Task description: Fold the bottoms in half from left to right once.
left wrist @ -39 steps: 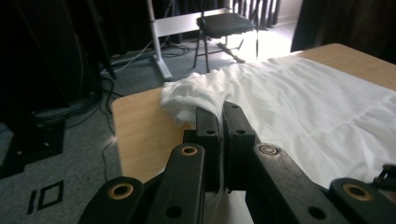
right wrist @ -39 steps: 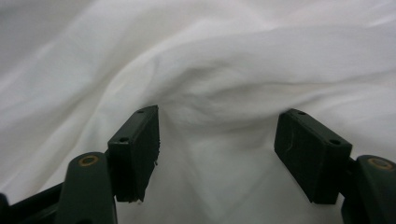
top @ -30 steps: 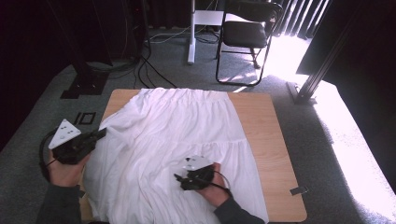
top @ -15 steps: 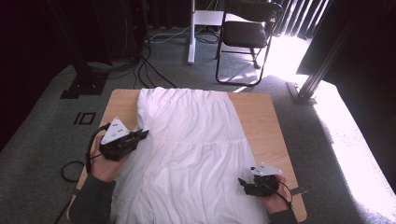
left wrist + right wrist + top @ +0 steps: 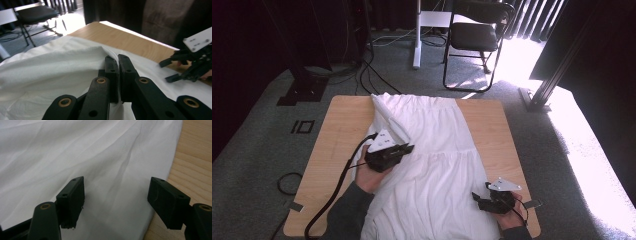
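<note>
Since the earlier frames, the left gripper (image 5: 408, 148) has travelled from the table's left edge inward over the large white fabric sheet (image 5: 437, 165), drawing the sheet's left margin with it, so that a folded flap now lies across the cloth and bare wood shows on the left. Meanwhile, the right gripper (image 5: 476, 198) has shifted from the middle of the cloth to its right-hand edge near the front corner. In the left gripper view, the jaws are clamped together on a pinched ridge of the white fabric (image 5: 75, 57). In the right gripper view, the jaws stand well apart above the cloth's edge (image 5: 160, 170), with nothing between them. Most of the light wooden rectangular table (image 5: 337, 130) is covered by the sheet.
</note>
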Demonstrator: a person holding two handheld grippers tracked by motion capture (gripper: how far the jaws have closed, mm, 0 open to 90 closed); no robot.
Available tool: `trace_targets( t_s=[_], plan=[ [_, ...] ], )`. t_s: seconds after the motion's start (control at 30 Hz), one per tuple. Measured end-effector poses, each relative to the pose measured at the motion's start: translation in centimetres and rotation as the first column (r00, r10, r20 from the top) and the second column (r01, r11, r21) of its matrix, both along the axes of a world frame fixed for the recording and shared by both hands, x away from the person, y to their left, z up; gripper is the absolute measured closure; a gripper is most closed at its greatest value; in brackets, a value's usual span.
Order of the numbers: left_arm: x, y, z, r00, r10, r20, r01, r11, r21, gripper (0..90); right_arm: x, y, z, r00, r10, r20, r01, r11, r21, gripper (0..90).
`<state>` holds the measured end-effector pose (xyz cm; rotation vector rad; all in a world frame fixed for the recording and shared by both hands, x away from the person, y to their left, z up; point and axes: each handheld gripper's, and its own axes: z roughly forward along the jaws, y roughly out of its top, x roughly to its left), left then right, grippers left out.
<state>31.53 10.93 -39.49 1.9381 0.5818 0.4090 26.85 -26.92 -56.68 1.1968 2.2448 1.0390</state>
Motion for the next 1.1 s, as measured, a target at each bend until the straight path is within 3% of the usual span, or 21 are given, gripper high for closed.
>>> trace_targets(
  t_s=[0.17, 0.23, 0.3, 0.37, 0.47, 0.57, 0.63, 0.7, 0.77, 0.8, 0.83, 0.9, 0.97, 1.1],
  plan=[
    [-0.3, -4.6, 0.0, 0.9962, -0.087, 0.006, 0.087, 0.9961, 0.016, 88.5, 0.0, 0.1, 0.0, 1.0000, -0.006, 0.000, 0.006, 1.000, 0.001, 29.5],
    [-0.1, -6.3, -0.3, 0.9927, -0.119, -0.017, 0.120, 0.9928, 0.004, 88.5, 0.0, 0.1, 0.0, 1.0000, -0.006, 0.000, 0.006, 1.000, 0.001, 29.5],
    [-0.1, -8.3, -0.7, 0.9916, -0.129, -0.012, 0.129, 0.9908, 0.041, 88.5, 0.0, 0.1, 0.0, 1.0000, -0.007, 0.000, 0.007, 1.000, 0.001, 29.5],
    [-0.3, -10.3, -1.2, 0.9861, -0.165, -0.013, 0.166, 0.9837, 0.069, 88.5, 0.0, 0.1, 0.0, 1.0000, -0.007, -0.001, 0.007, 1.000, 0.002, 29.5],
    [-0.5, -13.0, -2.2, 0.9747, -0.216, -0.057, 0.220, 0.9730, 0.070, 88.5, 0.0, 0.1, 0.0, 1.0000, -0.009, -0.001, 0.009, 1.000, 0.003, 29.6],
    [-0.3, -15.3, -4.3, 0.9672, -0.238, -0.090, 0.247, 0.9620, 0.116, 88.4, 0.0, 0.1, 0.0, 0.9999, -0.010, 0.000, 0.010, 1.000, 0.002, 29.9],
    [0.3, -16.1, -6.3, 0.9612, -0.239, -0.139, 0.258, 0.9550, 0.146, 88.3, 0.0, 0.1, 0.0, 0.9999, -0.011, 0.000, 0.011, 1.000, 0.002, 30.0],
    [0.7, -16.4, -7.9, 0.9561, -0.247, -0.157, 0.275, 0.9433, 0.186, 87.4, 0.0, 0.1, 0.0, 0.9999, -0.012, -0.001, 0.012, 1.000, 0.003, 30.3],
    [1.0, -16.4, -8.8, 0.9472, -0.256, -0.193, 0.291, 0.9388, 0.184, 75.7, 0.0, 0.0, 0.1, 0.9999, -0.015, -0.005, 0.015, 1.000, 0.002, 32.7],
    [1.0, -16.4, -8.8, 0.9472, -0.256, -0.193, 0.291, 0.9388, 0.184, 70.9, 0.0, 0.0, 0.1, 0.9999, -0.015, -0.005, 0.015, 1.000, 0.002, 32.7],
    [0.8, -16.1, -8.5, 0.9518, -0.254, -0.172, 0.286, 0.9369, 0.201, 70.9, 0.0, 0.0, 0.2, 0.9998, -0.020, -0.009, 0.020, 1.000, -0.004, 35.2],
    [0.3, -15.5, -7.4, 0.9581, -0.250, -0.139, 0.275, 0.9409, 0.198, 60.9, 0.0, -0.1, 1.0, 0.9988, -0.050, 0.006, 0.050, 0.999, -0.022, 40.0],
    [-0.1, -14.5, -5.9, 0.9652, -0.243, -0.097, 0.258, 0.9452, 0.200, 58.1, 0.1, -0.1, 2.0, 0.9976, -0.061, 0.032, 0.062, 0.998, -0.011, 42.0],
    [-0.2, -11.1, -3.7, 0.9848, -0.172, -0.021, 0.173, 0.9619, 0.212, 57.3, 0.7, 0.4, 4.2, 0.9931, -0.088, 0.077, 0.086, 0.996, 0.026, 45.6]
  ],
)
